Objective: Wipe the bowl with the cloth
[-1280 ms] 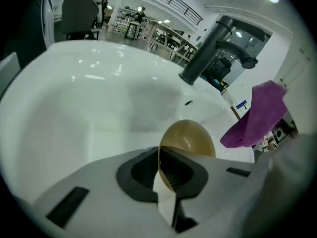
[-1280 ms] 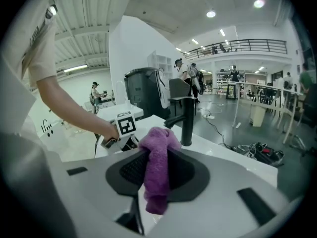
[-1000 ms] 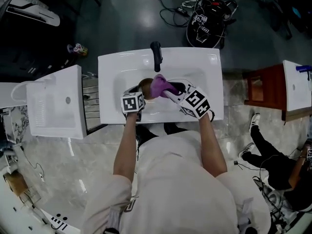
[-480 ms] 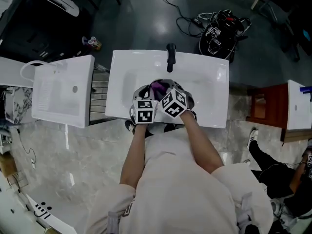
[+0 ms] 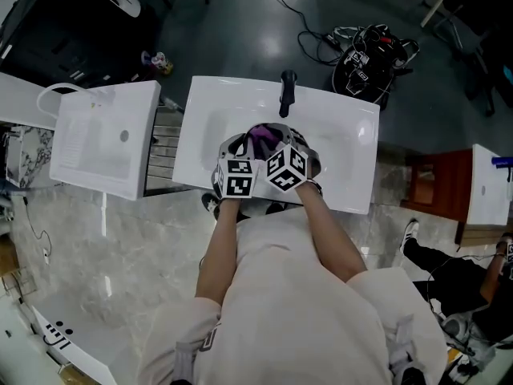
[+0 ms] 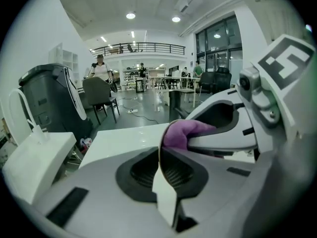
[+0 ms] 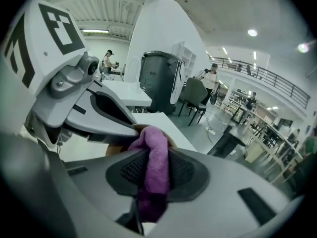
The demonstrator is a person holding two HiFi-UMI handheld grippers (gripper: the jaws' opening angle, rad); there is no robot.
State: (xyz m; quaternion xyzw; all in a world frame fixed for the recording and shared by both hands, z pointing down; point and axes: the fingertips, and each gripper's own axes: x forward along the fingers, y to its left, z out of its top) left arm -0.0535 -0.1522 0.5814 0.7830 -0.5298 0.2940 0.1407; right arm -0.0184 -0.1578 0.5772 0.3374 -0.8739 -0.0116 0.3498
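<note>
bowl [image 6: 166, 197]: mostly hidden behind jaws | cloth [image 5: 260, 139]: probably part-covered

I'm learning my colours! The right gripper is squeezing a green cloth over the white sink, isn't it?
Not green: the cloth is purple. The right gripper view shows the right gripper shut on it. The rest is right: it is over the white sink.

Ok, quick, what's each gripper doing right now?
Left gripper: closed on the rim of the bowl.
Right gripper: closed on the cloth.
</note>
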